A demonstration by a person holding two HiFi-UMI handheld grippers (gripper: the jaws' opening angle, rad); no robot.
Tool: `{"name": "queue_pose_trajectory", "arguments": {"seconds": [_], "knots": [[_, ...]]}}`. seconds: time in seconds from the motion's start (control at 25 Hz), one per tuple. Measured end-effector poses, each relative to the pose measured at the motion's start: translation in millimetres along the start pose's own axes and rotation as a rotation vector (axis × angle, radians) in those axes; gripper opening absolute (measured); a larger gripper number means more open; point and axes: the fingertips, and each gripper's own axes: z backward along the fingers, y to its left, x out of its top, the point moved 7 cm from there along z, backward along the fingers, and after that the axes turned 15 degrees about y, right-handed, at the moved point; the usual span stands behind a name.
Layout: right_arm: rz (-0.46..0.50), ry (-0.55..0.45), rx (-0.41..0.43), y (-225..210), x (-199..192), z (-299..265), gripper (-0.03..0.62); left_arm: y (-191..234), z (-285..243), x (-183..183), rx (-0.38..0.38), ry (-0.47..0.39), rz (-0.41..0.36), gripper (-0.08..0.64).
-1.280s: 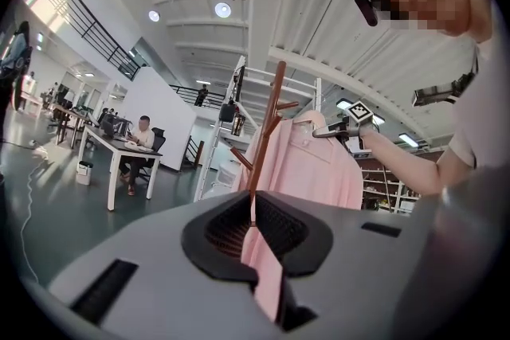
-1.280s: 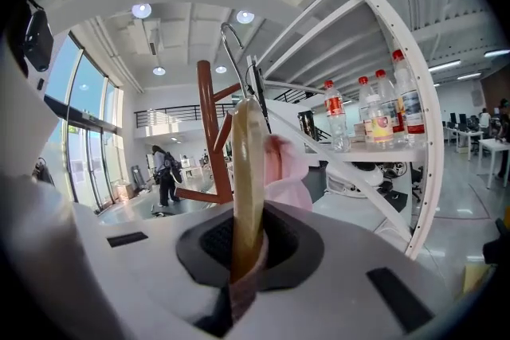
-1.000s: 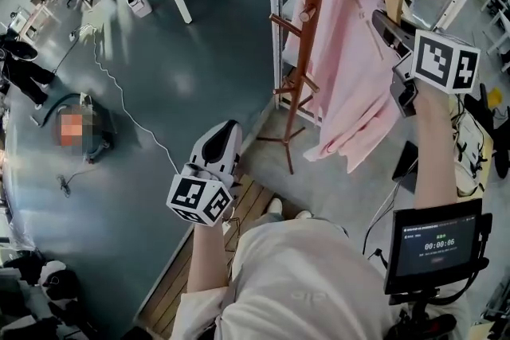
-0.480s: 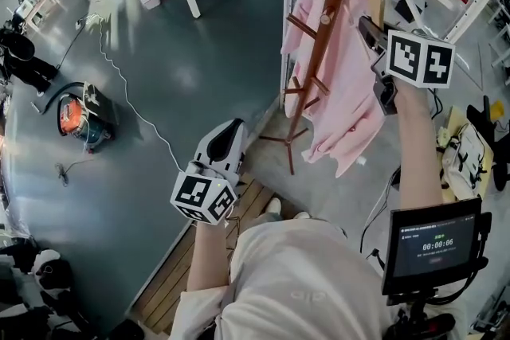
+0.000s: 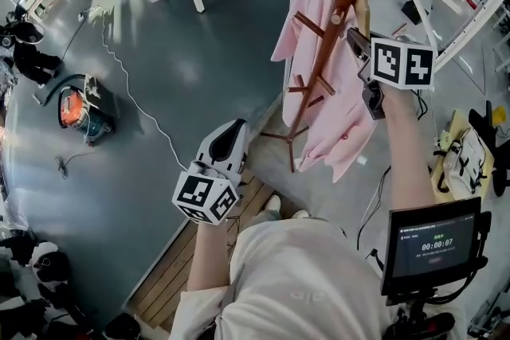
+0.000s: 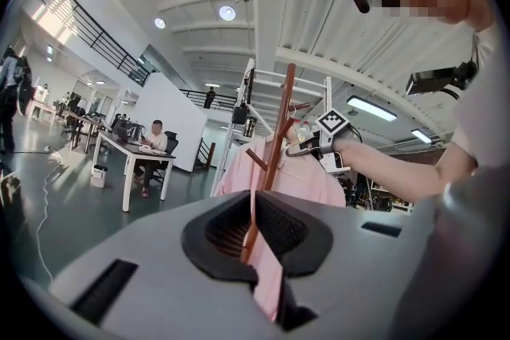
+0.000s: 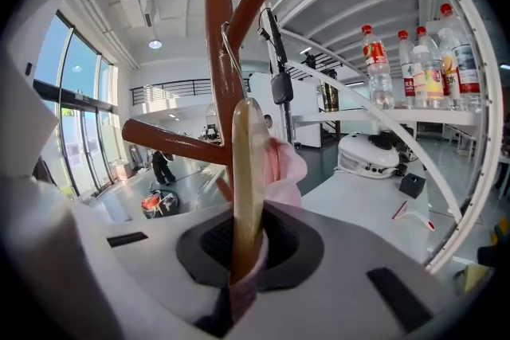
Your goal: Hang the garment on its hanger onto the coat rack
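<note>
Coat rack point(image 5: 331, 36): brown wooden pole with angled pegs, standing on the floor by a white shelf unit. It is your hanging target.
Garment point(image 5: 339, 115): pink shirt draped on its hanger beside the pole, tail hanging free. You hold it high, likely so the hook can reach an upper peg.
Hanger point(image 7: 247, 171): pale wood with a wire hook close against the pole top. Whether the hook bears on a peg cannot be told.
Right gripper point(image 5: 358, 42): raised to the rack, jaws clamped on the hanger's wooden arm with pink cloth pinched alongside.
Left gripper point(image 5: 229, 133): held low and well apart from the rack, jaws drawn together on nothing, probably because it is not needed.
Count: one rack, one garment, one hanger, two grippers.
</note>
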Motion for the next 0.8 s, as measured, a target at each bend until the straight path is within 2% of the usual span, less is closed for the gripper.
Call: {"name": "queue_pose_trajectory", "arguments": {"seconds": [0.8], "knots": [[0.029, -0.062, -0.034, 10.7, -4.9, -4.1, 0.011, 0.0, 9.1, -3.9, 0.017, 0.001, 0.016, 0.008]]}}
